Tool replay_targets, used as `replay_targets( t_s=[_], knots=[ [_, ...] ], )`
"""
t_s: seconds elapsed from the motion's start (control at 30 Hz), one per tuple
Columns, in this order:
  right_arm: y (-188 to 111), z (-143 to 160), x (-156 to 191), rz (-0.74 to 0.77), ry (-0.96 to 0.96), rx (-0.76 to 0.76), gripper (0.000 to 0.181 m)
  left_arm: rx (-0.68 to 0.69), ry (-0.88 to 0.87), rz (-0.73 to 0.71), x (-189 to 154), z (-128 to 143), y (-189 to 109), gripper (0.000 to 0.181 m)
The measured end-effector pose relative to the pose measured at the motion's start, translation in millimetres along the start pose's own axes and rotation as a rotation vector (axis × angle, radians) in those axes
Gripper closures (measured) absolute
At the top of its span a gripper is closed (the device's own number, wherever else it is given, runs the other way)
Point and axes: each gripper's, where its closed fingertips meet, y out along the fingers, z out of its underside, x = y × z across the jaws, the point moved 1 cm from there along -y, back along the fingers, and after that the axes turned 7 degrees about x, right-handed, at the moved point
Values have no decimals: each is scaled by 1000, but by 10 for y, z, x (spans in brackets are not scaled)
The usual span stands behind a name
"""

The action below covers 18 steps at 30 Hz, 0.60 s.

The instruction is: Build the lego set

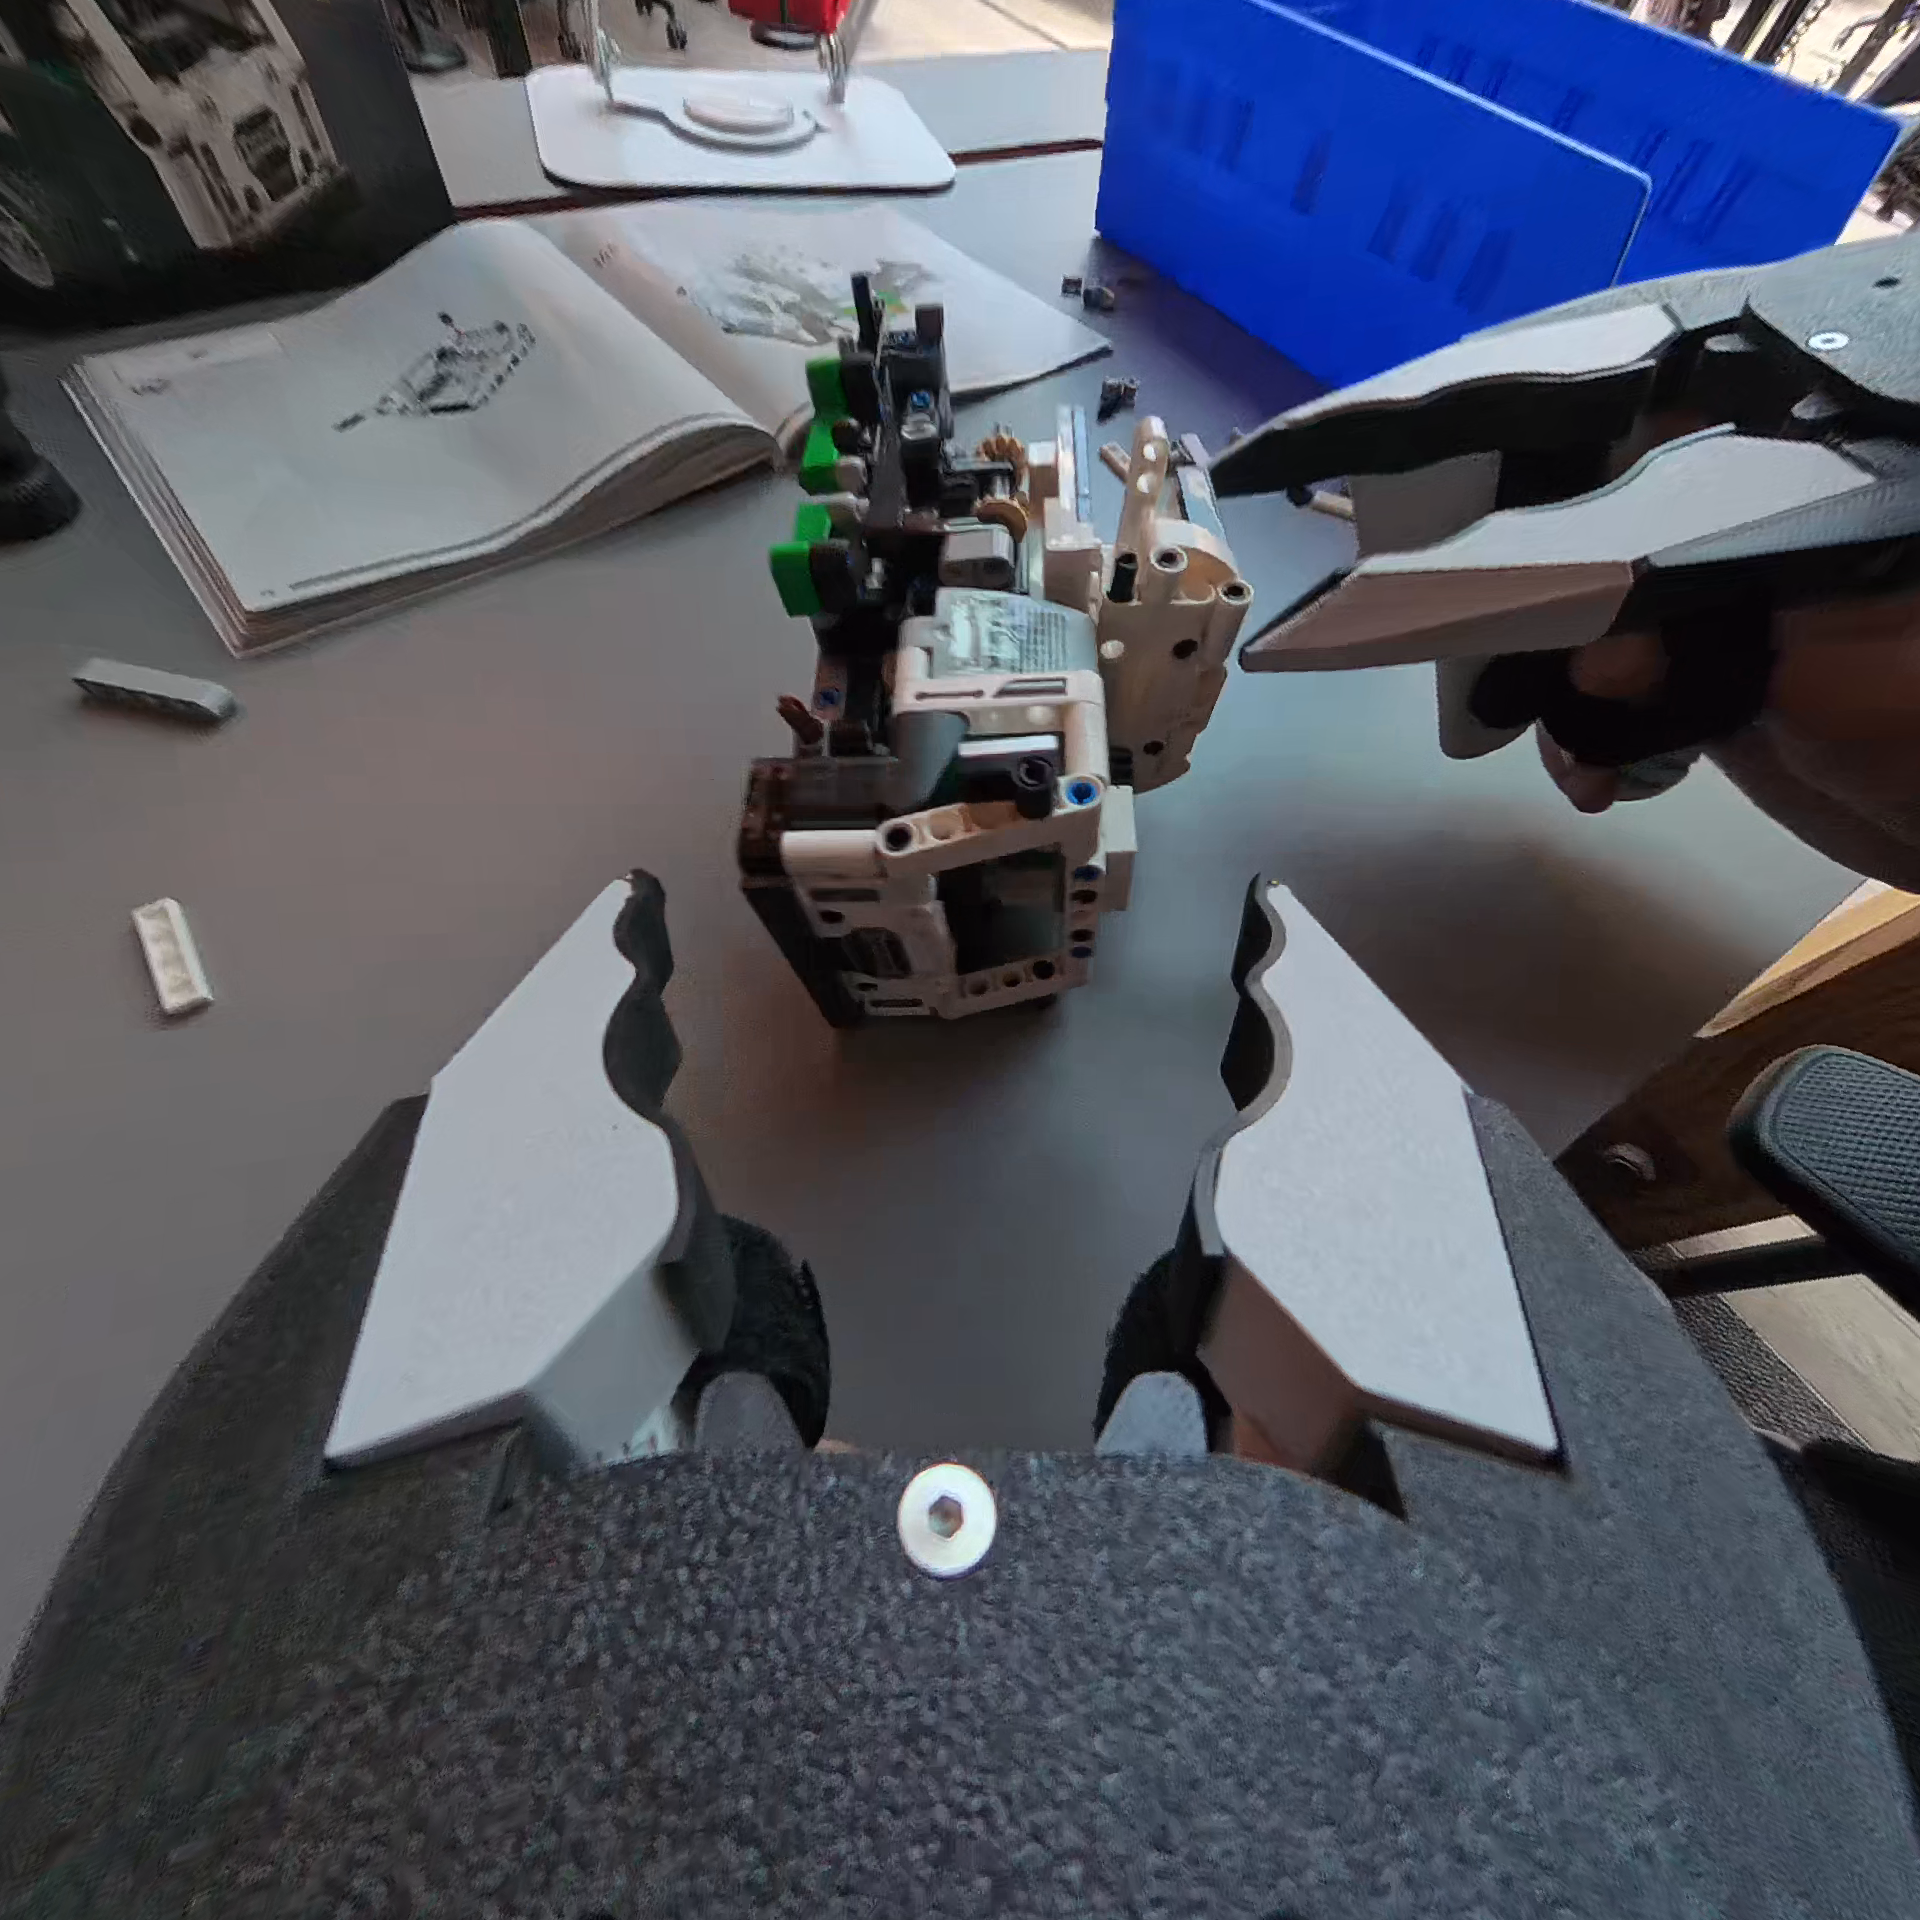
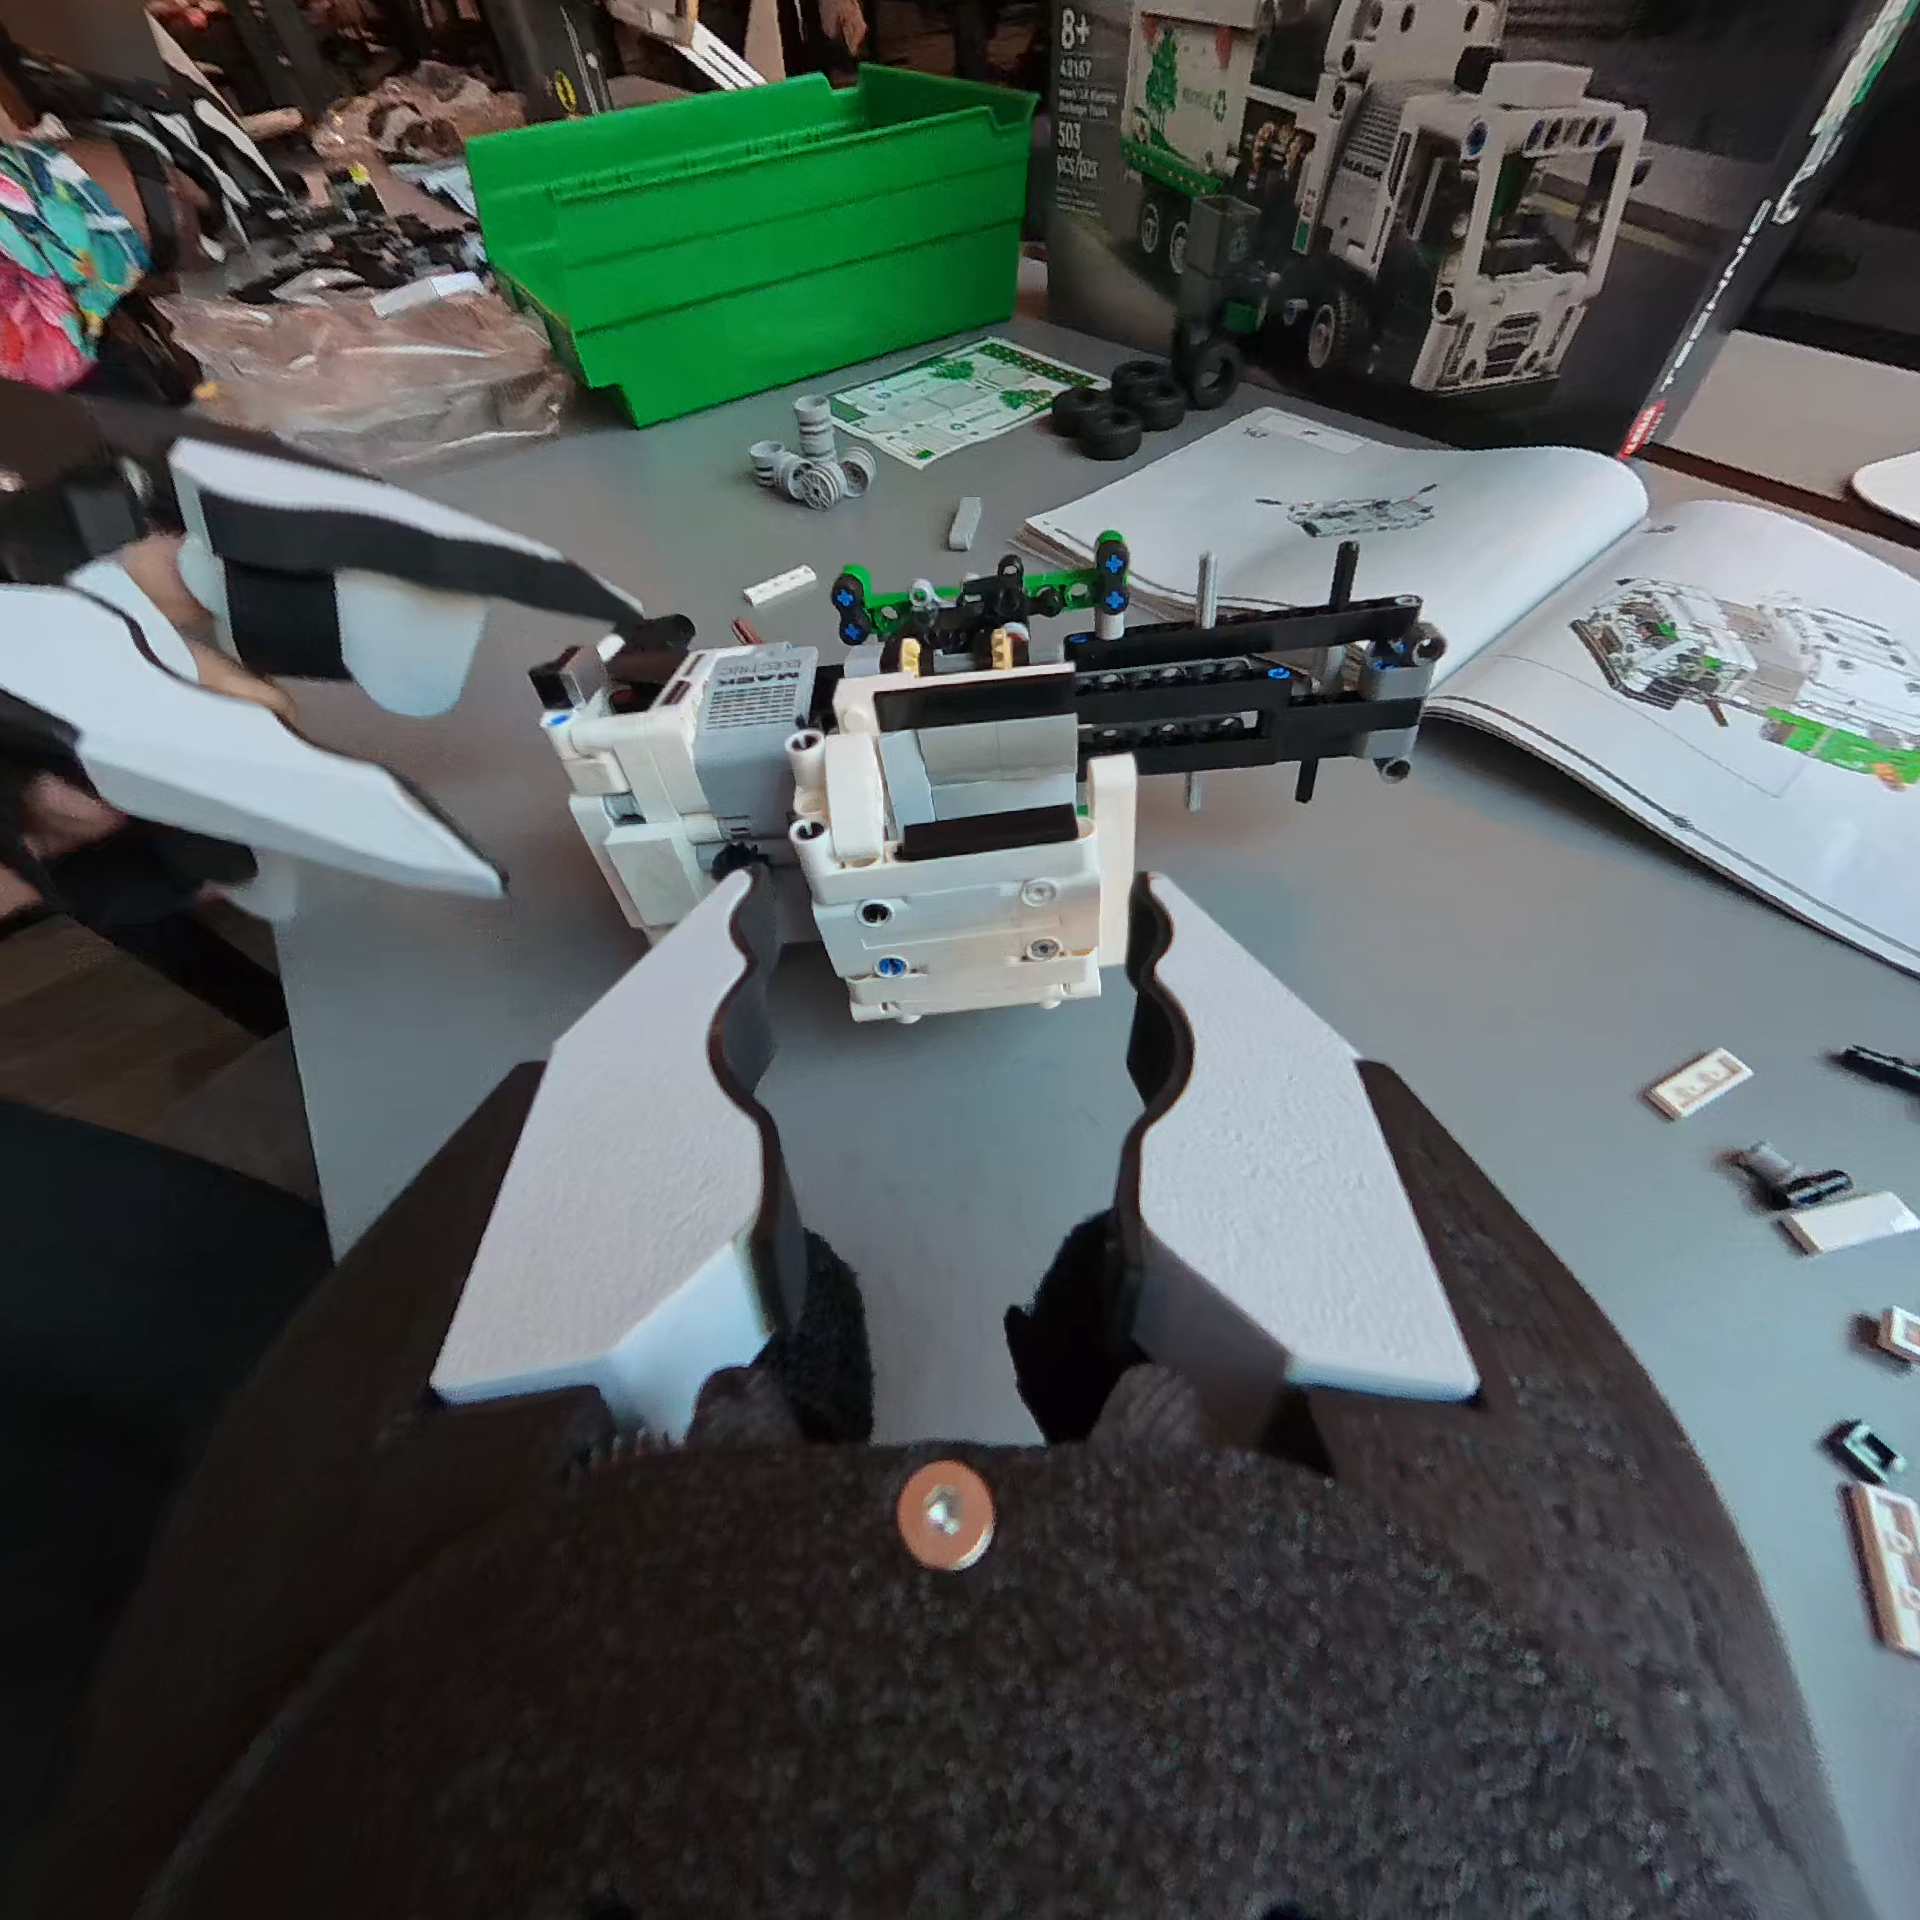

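Observation:
The part-built lego truck model point(image 1: 966, 748), white, black and green, stands on the dark table. In the right wrist view the model point(image 2: 935, 769) shows side-on with a long black beam frame. My left gripper point(image 1: 953, 888) is open and empty, its fingertips just short of the model's near end, one to each side. It shows at the left of the right wrist view point(image 2: 566, 748). My right gripper point(image 2: 945, 883) is open and empty, its fingers flanking the model's white block. In the left wrist view it point(image 1: 1231, 569) sits close beside the model's right side.
An open instruction booklet point(image 1: 416, 416) point(image 2: 1455, 582) lies behind the model. A blue bin point(image 1: 1351, 208), green bin point(image 2: 758, 229) and set box point(image 2: 1403, 208) stand at the back. Tyres point(image 2: 1132, 400), grey hubs point(image 2: 816, 468), a sticker sheet point(image 2: 956, 400) and loose pieces point(image 1: 156, 691) point(image 2: 1699, 1081) lie around.

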Motion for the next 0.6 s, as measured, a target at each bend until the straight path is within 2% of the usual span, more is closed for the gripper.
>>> replay_targets(
  t_s=[0.03, 0.23, 0.37, 0.43, 0.5, 0.6],
  knots=[
    [-8, 24, -4, 16, -7, 11, 115, -16, 14, 11, 50, -42, -29, 76],
    [-79, 41, -1, 13, 12, 12, 119, -49, 57, 136, 185, -212, -108, 105],
    [-165, -109, -79, -31, -121, 1, 132, -81, 127, 174, 211, -267, -124, 118],
    [-150, -166, -213, -54, -184, 39, 135, -76, 170, 183, 157, -245, -94, 101],
    [-106, -213, -302, -133, -229, 73, 137, -57, 224, 152, 101, -204, -26, 70],
    [-40, -297, -288, -344, -252, 102, 145, -21, 322, 117, 25, -129, 68, 63]
  ],
)
